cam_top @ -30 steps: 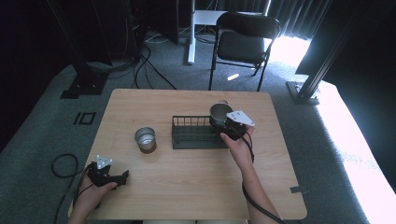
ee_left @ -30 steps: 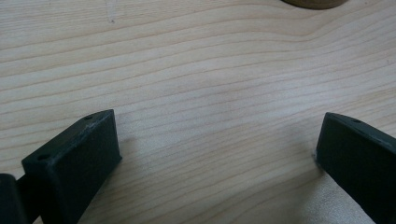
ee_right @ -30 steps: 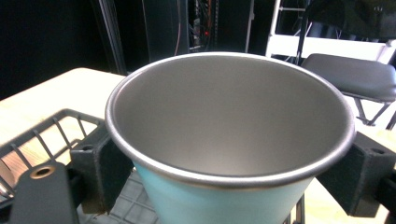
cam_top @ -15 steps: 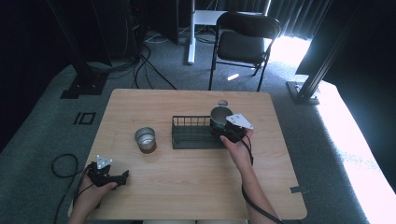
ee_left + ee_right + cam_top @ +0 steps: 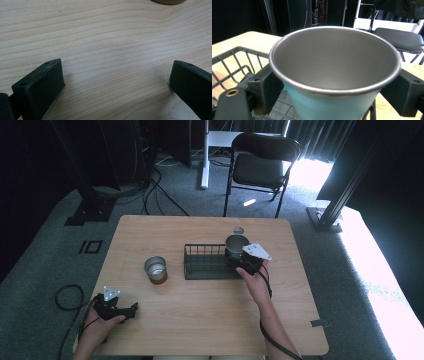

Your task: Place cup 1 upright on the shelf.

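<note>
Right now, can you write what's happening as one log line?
right claw: shut on teal metal cup | cup: over wire rack | left claw: open, on table | second cup: left of rack

A black folding chair [image 5: 265, 167] stands on grey carpet [image 5: 50, 255] behind the wooden table [image 5: 165, 235], sunlight at right.

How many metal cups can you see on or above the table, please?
2. One cup stands alone on the table, left of the wire basket. The other cup is held by the right gripper at the basket's right end.
</note>
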The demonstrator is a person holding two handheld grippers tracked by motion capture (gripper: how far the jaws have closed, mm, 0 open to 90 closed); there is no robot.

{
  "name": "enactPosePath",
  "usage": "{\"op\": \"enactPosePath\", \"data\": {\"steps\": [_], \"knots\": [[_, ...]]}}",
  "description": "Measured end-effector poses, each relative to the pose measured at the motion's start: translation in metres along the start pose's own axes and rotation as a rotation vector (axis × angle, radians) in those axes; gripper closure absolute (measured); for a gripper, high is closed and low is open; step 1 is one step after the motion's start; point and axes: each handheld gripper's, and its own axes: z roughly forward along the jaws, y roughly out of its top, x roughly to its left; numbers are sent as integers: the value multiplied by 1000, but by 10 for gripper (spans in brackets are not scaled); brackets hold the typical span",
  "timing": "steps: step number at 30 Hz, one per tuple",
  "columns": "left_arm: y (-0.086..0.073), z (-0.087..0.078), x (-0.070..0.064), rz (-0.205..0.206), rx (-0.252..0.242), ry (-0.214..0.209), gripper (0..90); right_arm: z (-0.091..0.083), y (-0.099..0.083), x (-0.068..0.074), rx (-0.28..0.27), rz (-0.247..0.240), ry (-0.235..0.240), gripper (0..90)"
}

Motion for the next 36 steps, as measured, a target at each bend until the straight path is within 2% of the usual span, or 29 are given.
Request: {"op": "enactPosePath", "data": {"steps": [13,15,22,34,36], "knots": [[0,0,0,0,0,1,4,-14,-14,-4,46,-30,18,111],[0,0,0,0,0,0,4,-17,-17,-5,52,-23,23,111],[0,0,0,0,0,0,4,-28,-21,-8,43,-12,24,111],[0,0,0,0,0,0,4,-47,-34,-15,66,-13,44,111],[0,0,0,0,0,0,4,-50,-37,-15,67,-26,50,111]]}}
